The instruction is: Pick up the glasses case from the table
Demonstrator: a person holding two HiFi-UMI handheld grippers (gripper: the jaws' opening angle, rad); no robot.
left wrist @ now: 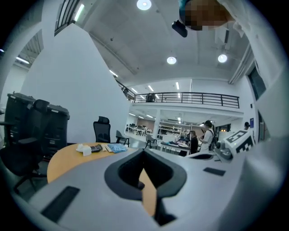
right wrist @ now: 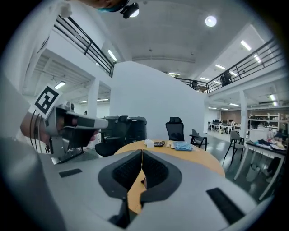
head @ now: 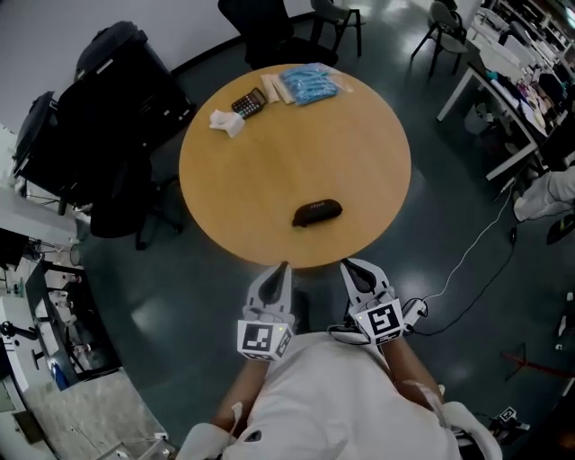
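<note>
Round wooden table [head: 359, 162]: glasses case [head: 316, 213] untouched; left tool [head: 283, 267], right tool [head: 347, 264] closed, empty.

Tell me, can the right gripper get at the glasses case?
Probably yes. The glasses case lies alone by the near edge of the table, bare wood between it and the right gripper. Its jaws are together and would need opening first.

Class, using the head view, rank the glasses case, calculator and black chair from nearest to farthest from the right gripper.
1. Glasses case, near table edge.
2. Calculator, table's far left.
3. Black chair, beyond the table.
</note>
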